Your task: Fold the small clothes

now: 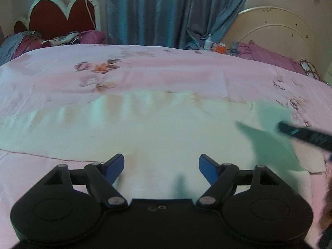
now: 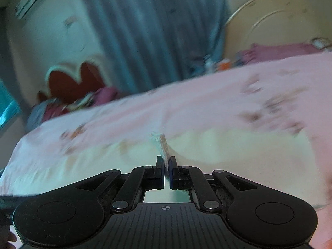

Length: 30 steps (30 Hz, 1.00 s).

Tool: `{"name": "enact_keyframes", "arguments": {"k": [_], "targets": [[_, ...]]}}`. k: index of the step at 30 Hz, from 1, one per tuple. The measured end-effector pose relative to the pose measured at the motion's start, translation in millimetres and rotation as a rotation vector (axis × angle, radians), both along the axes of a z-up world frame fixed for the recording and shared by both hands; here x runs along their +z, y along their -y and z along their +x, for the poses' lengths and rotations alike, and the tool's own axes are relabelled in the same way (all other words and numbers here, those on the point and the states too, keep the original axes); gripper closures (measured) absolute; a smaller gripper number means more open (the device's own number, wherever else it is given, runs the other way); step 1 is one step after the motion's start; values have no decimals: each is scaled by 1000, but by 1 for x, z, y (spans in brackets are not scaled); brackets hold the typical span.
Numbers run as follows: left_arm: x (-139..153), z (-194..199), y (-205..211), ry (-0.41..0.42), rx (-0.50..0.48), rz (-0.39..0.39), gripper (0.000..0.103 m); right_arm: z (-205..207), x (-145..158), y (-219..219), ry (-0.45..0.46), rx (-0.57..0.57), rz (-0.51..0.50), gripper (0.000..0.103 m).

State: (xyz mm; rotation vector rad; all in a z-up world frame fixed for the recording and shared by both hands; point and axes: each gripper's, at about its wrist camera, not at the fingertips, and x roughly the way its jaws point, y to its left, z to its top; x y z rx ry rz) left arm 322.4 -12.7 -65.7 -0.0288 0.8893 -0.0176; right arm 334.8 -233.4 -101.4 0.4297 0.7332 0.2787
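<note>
A pale cream garment lies spread on the pink floral bed sheet. My left gripper is open and empty, held just above the garment's near part. My right gripper is shut on an edge of the garment, which stands up as a thin ribbed strip between the pads. In the left wrist view the right gripper's fingers come in from the right and lift a corner of the cloth. The right wrist view is blurred.
A red heart-shaped headboard and crumpled bedding stand at the far left. Blue curtains hang behind the bed. A cream headboard, purple pillows and small bottles sit at the far right.
</note>
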Motion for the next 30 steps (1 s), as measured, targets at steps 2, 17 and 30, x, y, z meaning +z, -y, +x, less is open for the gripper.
{"name": "enact_keyframes", "arguments": {"k": [2, 17, 30], "targets": [[0, 1, -13, -6, 3, -23, 25, 1, -12, -27, -39, 43, 13, 99], [-53, 42, 22, -159, -125, -346, 35, -46, -20, 34, -54, -106, -168, 33], [-61, 45, 46, -75, -98, -369, 98, -72, -52, 107, -168, -265, -201, 33]]}}
